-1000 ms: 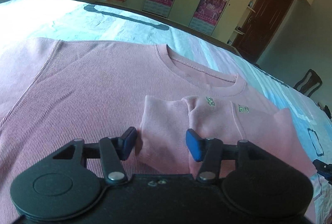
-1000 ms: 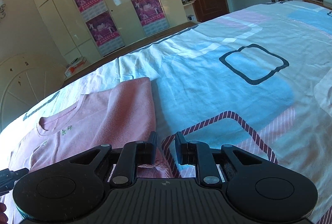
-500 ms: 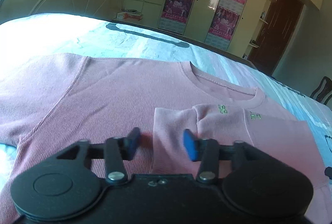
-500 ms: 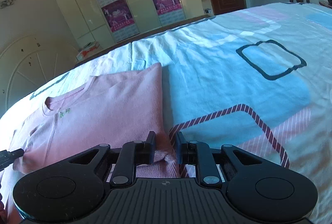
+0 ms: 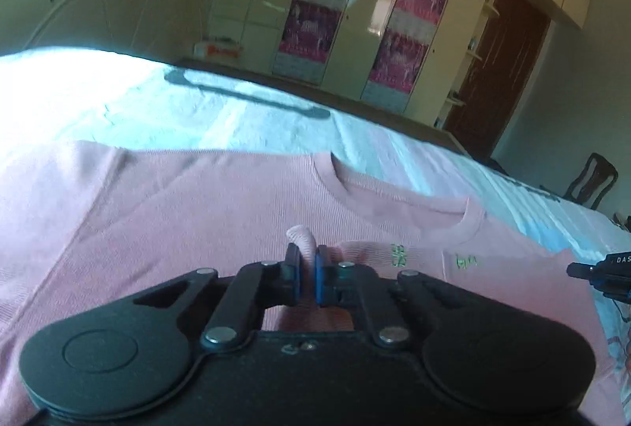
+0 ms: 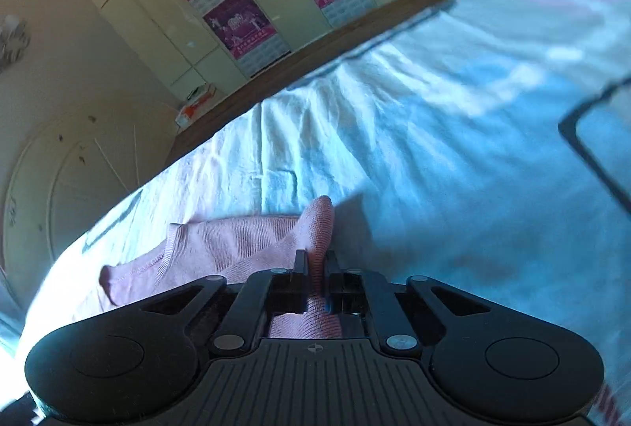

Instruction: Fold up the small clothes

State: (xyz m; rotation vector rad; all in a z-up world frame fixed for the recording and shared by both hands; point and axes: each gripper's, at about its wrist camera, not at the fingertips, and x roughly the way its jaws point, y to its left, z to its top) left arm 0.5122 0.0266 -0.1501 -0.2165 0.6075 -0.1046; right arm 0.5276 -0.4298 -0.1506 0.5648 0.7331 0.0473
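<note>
Left wrist view: the left gripper (image 5: pixel 307 274) is clamped on a small pinch of the pink shirt (image 5: pixel 189 213), and a nub of cloth stands up between the blue pads (image 5: pixel 320 276). The shirt lies on the bed (image 5: pixel 118 106), collar away from the camera, with a folded part at lower right. The tip of the right gripper (image 5: pixel 599 270) shows at the right edge. Risk: the pinch is shallow; a fast pull may let it slip out. It may also hold only the top layer, so the fold would separate.

Right wrist view: the right gripper (image 6: pixel 315 264) is closed on a raised ridge of the shirt (image 6: pixel 236 240), just beside the bare sheet. This view is blurred. Risk: unequal travel of the two grippers would skew the fold or drag the shirt across the bed and bunch it.
</note>
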